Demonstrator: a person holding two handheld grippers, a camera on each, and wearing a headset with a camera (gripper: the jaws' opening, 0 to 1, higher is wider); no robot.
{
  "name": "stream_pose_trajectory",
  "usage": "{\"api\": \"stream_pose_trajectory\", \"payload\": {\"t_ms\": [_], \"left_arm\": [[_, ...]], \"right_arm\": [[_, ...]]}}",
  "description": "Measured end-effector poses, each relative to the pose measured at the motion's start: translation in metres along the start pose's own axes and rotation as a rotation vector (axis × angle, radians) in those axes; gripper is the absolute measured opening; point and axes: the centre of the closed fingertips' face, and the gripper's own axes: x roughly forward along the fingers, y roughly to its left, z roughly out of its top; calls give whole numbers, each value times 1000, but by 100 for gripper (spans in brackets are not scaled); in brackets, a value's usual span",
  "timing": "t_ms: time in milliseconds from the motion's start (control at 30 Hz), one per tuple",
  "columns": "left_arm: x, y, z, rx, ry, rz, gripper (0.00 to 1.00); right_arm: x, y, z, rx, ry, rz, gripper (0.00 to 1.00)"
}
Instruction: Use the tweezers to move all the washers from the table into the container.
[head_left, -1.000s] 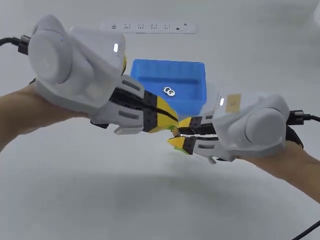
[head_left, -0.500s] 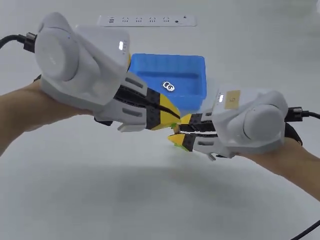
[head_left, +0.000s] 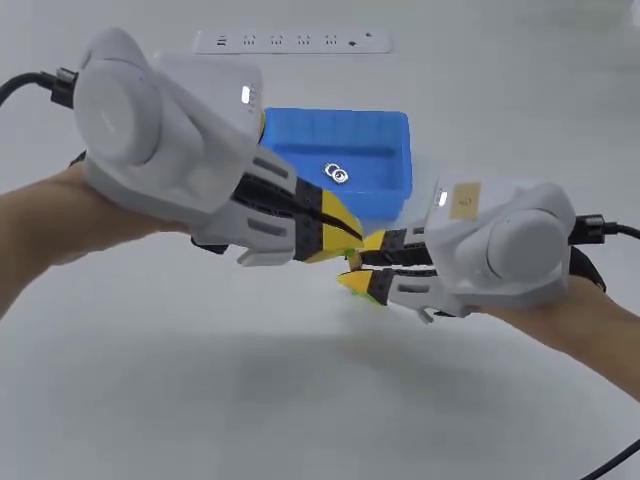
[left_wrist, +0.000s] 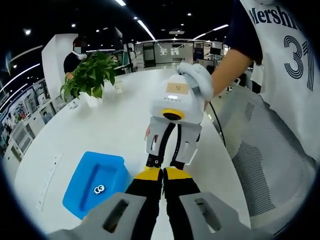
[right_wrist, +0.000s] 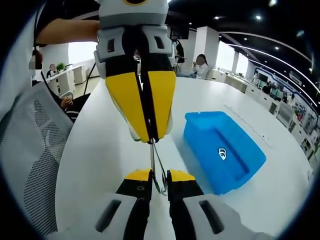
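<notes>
Tweezers (right_wrist: 156, 165) handover, likely: left tool (right_wrist: 150, 139) clamped on one end, right tool (right_wrist: 160, 178) straddling the other, grip unclear; next needs a squeezable hold.

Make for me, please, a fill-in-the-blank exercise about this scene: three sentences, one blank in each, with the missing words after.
1. The container is ___ in colour.
2. ___ washers lie inside it.
3. The left gripper has its yellow tips shut on the metal ___.
Missing words: blue; two; tweezers.
</notes>
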Motion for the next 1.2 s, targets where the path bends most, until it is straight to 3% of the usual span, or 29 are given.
{"api": "stream_pose_trajectory", "payload": {"t_ms": [300,700,867,1200], "left_arm": [[2,-2,2,-6,-2,-1,5],[1,-1,2,-7,13,-2,5],[-9,3,8,-24,-8,14,5],[-29,12,26,37,2,26,5]], "right_arm": [[-3,1,-4,-27,19,8,12],[-3,1,-5,0,25,12,11],[-8,-2,6,-3,6,1,11],[-15,-13,34,-47,-30,-10,11]]}}
